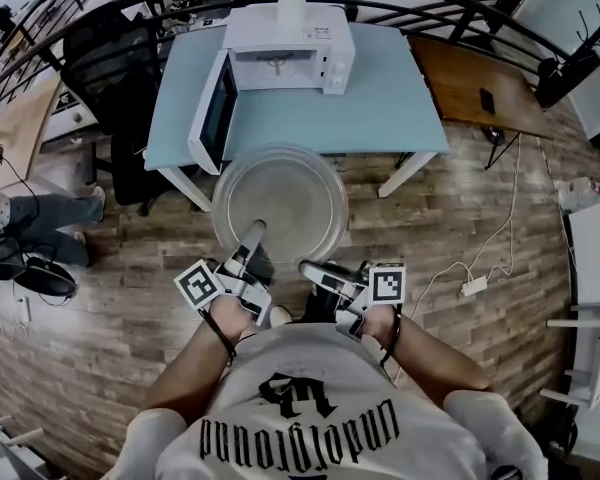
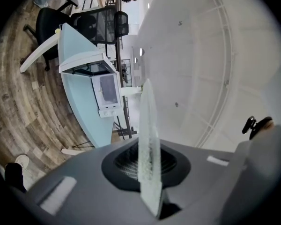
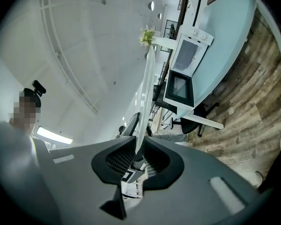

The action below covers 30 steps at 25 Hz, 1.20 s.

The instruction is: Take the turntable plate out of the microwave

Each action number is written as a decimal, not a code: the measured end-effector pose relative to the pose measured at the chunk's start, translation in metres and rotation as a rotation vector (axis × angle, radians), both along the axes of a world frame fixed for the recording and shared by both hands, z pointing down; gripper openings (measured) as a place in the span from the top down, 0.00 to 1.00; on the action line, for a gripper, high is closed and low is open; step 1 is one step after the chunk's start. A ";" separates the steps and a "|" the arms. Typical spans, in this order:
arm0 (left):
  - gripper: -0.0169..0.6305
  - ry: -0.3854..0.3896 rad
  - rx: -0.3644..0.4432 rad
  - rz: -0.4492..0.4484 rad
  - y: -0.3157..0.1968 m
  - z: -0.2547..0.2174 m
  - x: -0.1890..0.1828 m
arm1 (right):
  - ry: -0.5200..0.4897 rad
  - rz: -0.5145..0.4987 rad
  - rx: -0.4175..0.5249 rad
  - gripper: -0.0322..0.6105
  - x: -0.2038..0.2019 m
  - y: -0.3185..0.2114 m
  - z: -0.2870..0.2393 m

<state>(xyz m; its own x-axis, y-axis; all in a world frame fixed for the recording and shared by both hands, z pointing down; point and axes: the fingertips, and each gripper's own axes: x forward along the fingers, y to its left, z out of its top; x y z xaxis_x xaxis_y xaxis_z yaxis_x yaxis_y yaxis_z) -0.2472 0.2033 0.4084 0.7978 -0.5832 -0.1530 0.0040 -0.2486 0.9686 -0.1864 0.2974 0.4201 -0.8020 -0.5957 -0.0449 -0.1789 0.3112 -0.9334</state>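
1. Gripping the near rim of the glass turntable plate (image 1: 280, 203), the left gripper (image 1: 252, 230) has its jaws closed on the edge, which stands edge-on between them.
2. Right gripper (image 1: 308, 268): jaws likewise pinched on the same rim, just beside the left jaws.
3. Plate extends ahead of both jaws, over the wooden floor (image 1: 130, 298).
4. Microwave (image 1: 290, 53), door (image 1: 210, 113) open, stands on the blue worktop (image 1: 380, 108) beyond the jaws, past the plate's far rim.
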 end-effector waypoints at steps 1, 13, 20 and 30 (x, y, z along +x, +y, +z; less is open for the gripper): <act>0.86 0.002 0.001 0.003 0.005 0.000 -0.004 | 0.001 0.004 -0.004 0.88 -0.004 0.005 0.000; 0.86 0.011 -0.007 0.013 0.039 0.000 -0.024 | 0.007 0.009 -0.005 0.88 -0.026 0.039 -0.001; 0.86 0.020 -0.001 0.011 0.045 -0.003 -0.026 | 0.015 0.015 -0.007 0.88 -0.027 0.045 -0.006; 0.86 0.019 -0.004 0.015 0.047 -0.003 -0.026 | 0.027 0.007 -0.007 0.88 -0.026 0.047 -0.004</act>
<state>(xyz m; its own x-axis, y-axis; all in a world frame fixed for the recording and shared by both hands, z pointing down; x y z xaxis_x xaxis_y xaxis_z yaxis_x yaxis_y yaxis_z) -0.2731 0.2499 0.4053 0.8036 -0.5716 -0.1658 0.0264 -0.2441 0.9694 -0.2125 0.3448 0.4165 -0.7985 -0.6017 -0.0194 -0.2059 0.3033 -0.9304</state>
